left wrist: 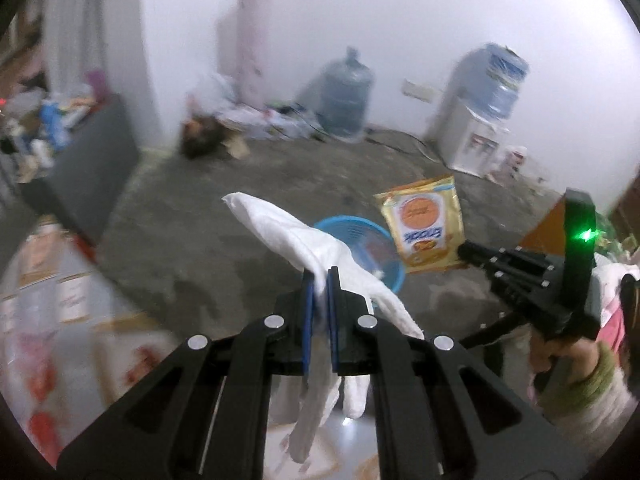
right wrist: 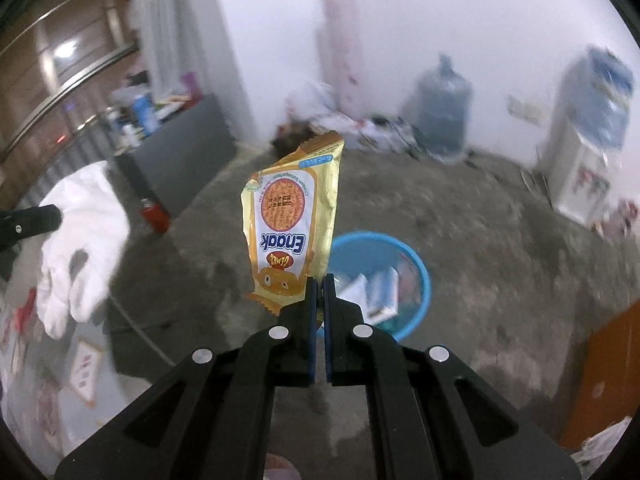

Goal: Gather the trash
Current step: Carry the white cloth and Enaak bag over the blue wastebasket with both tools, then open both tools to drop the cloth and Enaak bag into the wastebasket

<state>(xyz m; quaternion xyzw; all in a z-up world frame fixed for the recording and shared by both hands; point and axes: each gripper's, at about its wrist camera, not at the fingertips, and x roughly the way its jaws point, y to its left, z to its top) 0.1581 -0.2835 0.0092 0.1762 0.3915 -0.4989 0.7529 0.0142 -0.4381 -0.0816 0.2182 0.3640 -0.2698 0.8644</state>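
Blue basin (right wrist: 416, 268) on floor, ahead of and below both grippers, some trash already inside. Right gripper (right wrist: 319, 280) looks nearer, clamped on bottom edge of yellow snack wrapper (right wrist: 292, 216), long axis upright. Left gripper (left wrist: 321, 276) pinched on limp white glove (left wrist: 296, 236), draped both sides.

Glossy foil wrapper (right wrist: 291, 220), white cloth glove (left wrist: 316, 248)

bare concrete floor (right wrist: 460, 216), white wall (left wrist: 400, 20), water dispenser (left wrist: 480, 120) in corner.
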